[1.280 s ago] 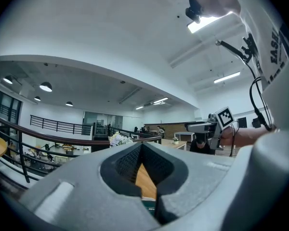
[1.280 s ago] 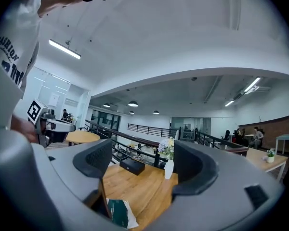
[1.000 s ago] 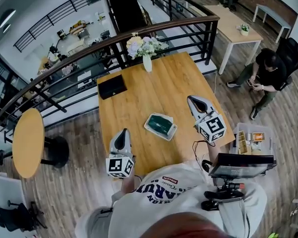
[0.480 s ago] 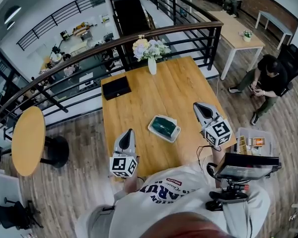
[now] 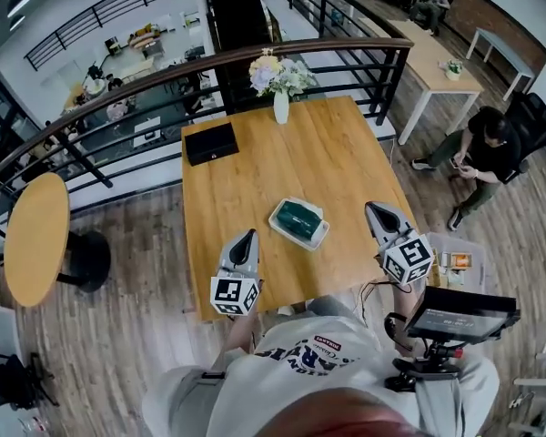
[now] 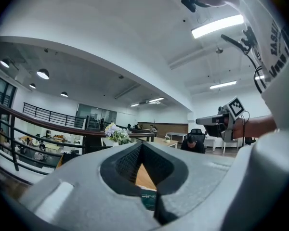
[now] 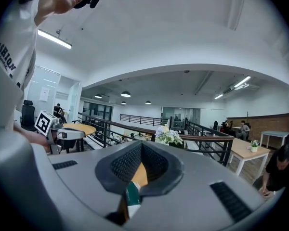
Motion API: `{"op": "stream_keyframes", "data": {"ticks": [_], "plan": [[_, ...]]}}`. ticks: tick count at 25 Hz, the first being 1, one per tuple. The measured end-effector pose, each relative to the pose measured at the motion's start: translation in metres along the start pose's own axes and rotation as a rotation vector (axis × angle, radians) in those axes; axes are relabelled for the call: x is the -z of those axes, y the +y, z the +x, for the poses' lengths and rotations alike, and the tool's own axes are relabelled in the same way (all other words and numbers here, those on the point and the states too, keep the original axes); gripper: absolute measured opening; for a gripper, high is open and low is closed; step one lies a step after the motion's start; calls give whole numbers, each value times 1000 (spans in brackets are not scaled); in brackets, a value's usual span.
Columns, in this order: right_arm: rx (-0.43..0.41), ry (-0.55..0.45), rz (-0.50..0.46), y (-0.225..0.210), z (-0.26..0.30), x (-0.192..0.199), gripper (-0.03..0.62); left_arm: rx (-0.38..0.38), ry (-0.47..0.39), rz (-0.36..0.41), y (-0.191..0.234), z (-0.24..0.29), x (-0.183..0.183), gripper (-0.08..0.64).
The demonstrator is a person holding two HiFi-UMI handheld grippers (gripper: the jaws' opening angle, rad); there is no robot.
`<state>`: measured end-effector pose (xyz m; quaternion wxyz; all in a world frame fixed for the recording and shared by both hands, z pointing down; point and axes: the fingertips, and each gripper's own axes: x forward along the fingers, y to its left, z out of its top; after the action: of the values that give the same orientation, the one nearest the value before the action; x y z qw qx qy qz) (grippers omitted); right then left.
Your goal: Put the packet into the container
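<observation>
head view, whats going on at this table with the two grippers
A person stands at the wooden table with a gripper in each hand. The left gripper and the right gripper are both shut and empty, over the table's near edge. Between them, a little further in, a green packet lies on a white tray, untouched.

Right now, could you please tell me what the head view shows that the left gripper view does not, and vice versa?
Only the head view: the left gripper from outside, with its marker cube, and the storage bin on the floor. Only the left gripper view: the ceiling lights and its own fingers, closed together with nothing between them. Shared: the green packet on the wooden table, the flowers, the seated person and the right gripper.
</observation>
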<state>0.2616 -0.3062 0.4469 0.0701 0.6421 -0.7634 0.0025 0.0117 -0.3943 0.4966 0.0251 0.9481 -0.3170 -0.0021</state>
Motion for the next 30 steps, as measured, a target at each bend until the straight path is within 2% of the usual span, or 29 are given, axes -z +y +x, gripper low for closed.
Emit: {"op": "stream_keyframes", "data": {"ticks": [5,8,15,18,25,30], "plan": [[-32,3,-20,30,-14,-5,6,21,-59,24,-21,-14,-21,0],[-47,-10,-6,40,-26,-3,6,4,-78,33,-39,-37,-31,0],[-72,-55,2,59,-83,2,6,-69,-39,40,-90,-98,-23,0],[-74,-38,-19,60,-136,18,6,-77,-33,36,-134,-115,-13,0],[1,31,40,45,-289,61,6,-38,-23,29,-266,-172,-5,0],[-45,1,77,70,-350,82,6,-65,18,59,-339,-238,9,0]]}}
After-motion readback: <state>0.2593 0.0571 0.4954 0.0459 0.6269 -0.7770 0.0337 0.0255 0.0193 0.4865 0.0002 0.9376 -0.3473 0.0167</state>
